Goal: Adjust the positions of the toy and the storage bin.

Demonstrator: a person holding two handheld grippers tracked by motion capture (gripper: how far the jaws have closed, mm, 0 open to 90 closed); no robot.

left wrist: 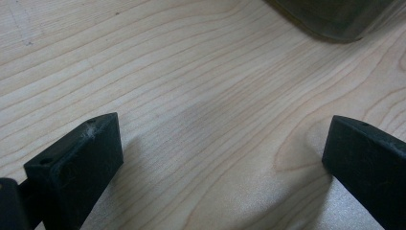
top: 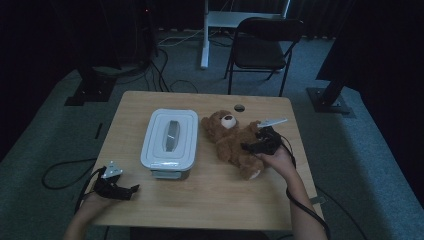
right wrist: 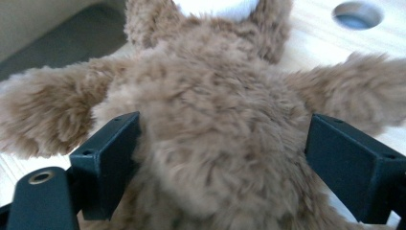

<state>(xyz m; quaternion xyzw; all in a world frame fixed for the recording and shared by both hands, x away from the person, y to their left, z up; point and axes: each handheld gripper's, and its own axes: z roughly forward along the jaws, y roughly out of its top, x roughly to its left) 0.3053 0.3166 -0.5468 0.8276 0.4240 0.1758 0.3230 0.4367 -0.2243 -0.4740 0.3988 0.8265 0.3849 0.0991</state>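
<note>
Brown teddy bear [top: 234, 141] lies on the tabletop [top: 215, 195] beside a white lidded box [top: 170, 137]; right tongs [top: 256, 142] straddle its belly, wide open. Left tongs [top: 122, 190] gape empty, near the box's front.

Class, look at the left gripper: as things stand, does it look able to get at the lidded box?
Probably yes. The left gripper rests open on the table just short of the box, with bare wood between them. The teddy bear and the right gripper lie on the box's far side.

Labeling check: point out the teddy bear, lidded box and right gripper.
teddy bear [top: 231, 141], high view, belly.
lidded box [top: 169, 136], high view, lid handle.
right gripper [right wrist: 220, 143], right gripper view, midway between jaws astride the bear's body.
</note>
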